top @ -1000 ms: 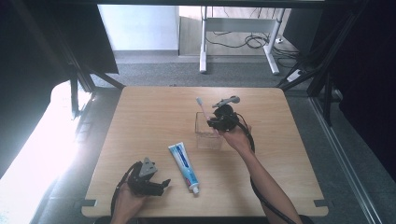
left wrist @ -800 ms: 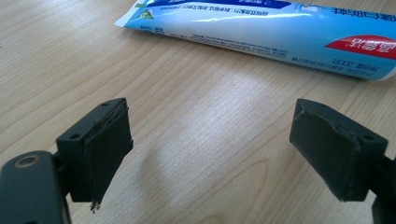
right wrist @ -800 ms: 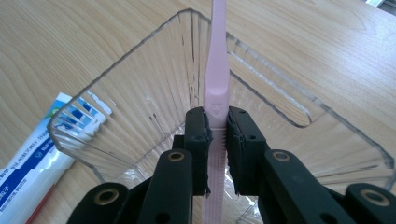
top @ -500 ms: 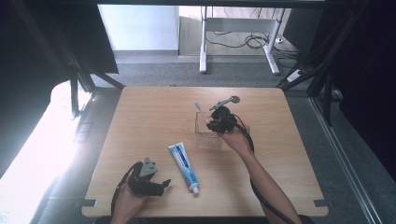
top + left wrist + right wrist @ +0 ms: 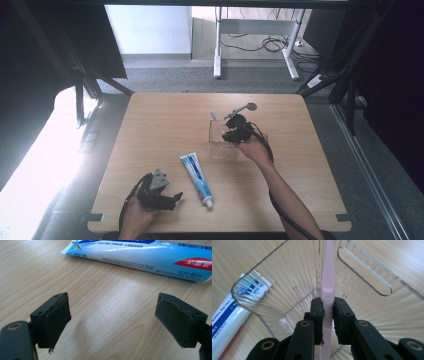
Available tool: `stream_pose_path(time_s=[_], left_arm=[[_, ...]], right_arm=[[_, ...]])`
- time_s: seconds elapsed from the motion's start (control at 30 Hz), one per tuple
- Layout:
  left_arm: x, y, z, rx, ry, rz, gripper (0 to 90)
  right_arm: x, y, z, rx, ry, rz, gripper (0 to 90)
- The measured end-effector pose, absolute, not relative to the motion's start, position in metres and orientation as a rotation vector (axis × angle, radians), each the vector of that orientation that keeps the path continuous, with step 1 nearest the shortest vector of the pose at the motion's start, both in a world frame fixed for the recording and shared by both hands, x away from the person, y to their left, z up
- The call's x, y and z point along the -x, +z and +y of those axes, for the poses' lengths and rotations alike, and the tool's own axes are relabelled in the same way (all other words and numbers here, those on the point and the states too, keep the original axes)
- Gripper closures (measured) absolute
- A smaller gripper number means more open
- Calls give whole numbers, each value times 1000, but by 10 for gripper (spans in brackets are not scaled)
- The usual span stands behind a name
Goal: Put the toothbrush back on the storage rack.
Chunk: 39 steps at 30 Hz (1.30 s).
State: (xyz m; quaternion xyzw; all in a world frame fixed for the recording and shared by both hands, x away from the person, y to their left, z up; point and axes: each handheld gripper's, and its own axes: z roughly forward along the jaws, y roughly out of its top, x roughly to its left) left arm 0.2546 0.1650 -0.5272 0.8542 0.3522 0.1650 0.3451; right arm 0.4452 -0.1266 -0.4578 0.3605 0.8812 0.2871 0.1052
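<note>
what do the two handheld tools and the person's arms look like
Both are black. The left tool carries a grey three-cornered plate on top. Its flat rectangular pads are worn at the edges. The right tool has brass-ringed screw holes on its links. A black cable trails along the bare forearm; no sleeves show.

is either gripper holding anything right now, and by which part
The right gripper holds a pink toothbrush by its handle, over the clear container. The left gripper holds nothing; its jaws stand open.
</note>
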Motion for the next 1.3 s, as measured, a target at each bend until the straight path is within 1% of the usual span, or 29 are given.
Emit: stream_pose_path(time_s=[0.2,0.3,0.4,0.57,0.6,0.63,0.67,0.7,0.83,0.9,0.97,1.1,1.17,1.2,1.3], left_arm=[[-254,-527,165,-2218,430,915,130],[-254,-527,164,-2219,430,915,129],[-254,-527,164,-2219,431,916,130],[-254,-527,164,-2219,431,915,130],[-254,-527,164,-2219,431,915,130],[-254,-527,164,-2219,431,915,130],[-255,-527,164,-2218,429,914,130],[-255,-527,164,-2218,429,914,130],[-255,-527,164,-2213,424,913,130],[-255,-527,164,-2213,424,914,130],[-255,-527,164,-2211,420,914,130],[-255,-527,163,-2207,420,916,130],[-255,-527,163,-2206,420,917,130],[-255,-527,163,-2207,420,916,129],[-255,-527,163,-2208,421,914,130]], right_arm=[[-445,-457,-125,-1048,816,2622,767],[-444,-457,-125,-1040,833,2628,720],[-443,-457,-125,-1042,844,2625,712],[-442,-456,-129,-1057,873,2611,654],[-442,-456,-129,-1057,873,2611,654],[-442,-456,-130,-1052,881,2610,640],[-440,-454,-132,-1050,892,2607,607],[-440,-454,-132,-1050,892,2607,607],[-437,-449,-134,-1019,912,2597,530],[-436,-448,-135,-1015,916,2593,514],[-433,-444,-135,-1005,942,2590,467],[-430,-440,-136,-990,962,2579,419],[-429,-439,-136,-992,967,2579,411],[-428,-437,-137,-993,980,2592,378],[-424,-433,-138,-983,989,2581,339]])
